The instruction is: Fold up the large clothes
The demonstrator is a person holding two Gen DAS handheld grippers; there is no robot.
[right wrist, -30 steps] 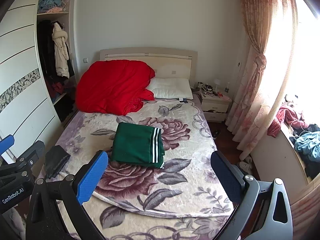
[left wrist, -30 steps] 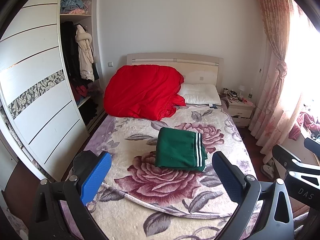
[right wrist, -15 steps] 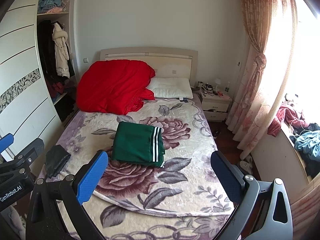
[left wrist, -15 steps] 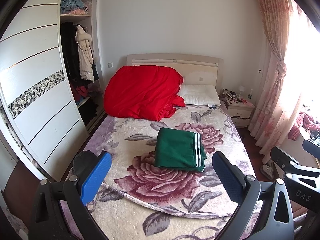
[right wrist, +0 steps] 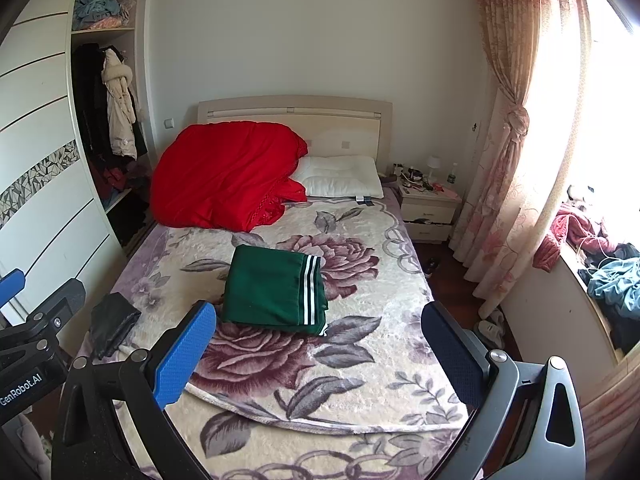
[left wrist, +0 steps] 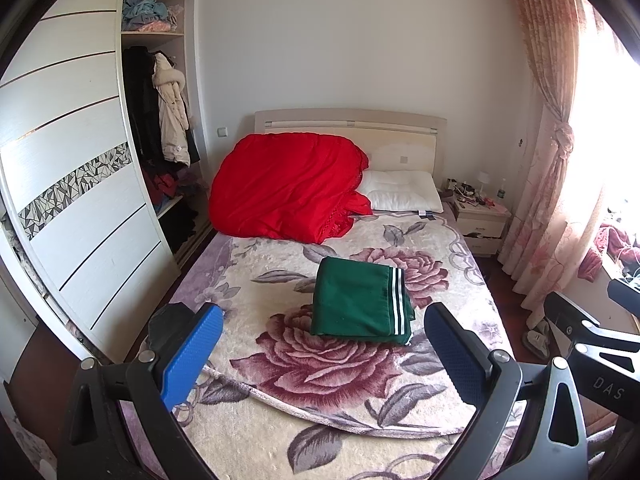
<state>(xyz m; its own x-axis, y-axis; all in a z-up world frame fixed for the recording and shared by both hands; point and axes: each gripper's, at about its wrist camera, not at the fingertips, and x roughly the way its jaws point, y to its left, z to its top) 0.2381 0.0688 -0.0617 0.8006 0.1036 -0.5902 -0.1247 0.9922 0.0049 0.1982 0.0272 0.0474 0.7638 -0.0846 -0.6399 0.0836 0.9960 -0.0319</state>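
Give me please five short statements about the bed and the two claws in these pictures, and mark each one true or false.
1. The green garment lies folded on the bed. True.
2. The left claw is shut on the green garment. False: it is open, holds nothing and is apart from the garment.
3. The red quilt is piled near the headboard. True.
4. The right claw is open and empty. True.
5. The white pillow lies on top of the green garment. False: it lies at the head of the bed, beside the red quilt.
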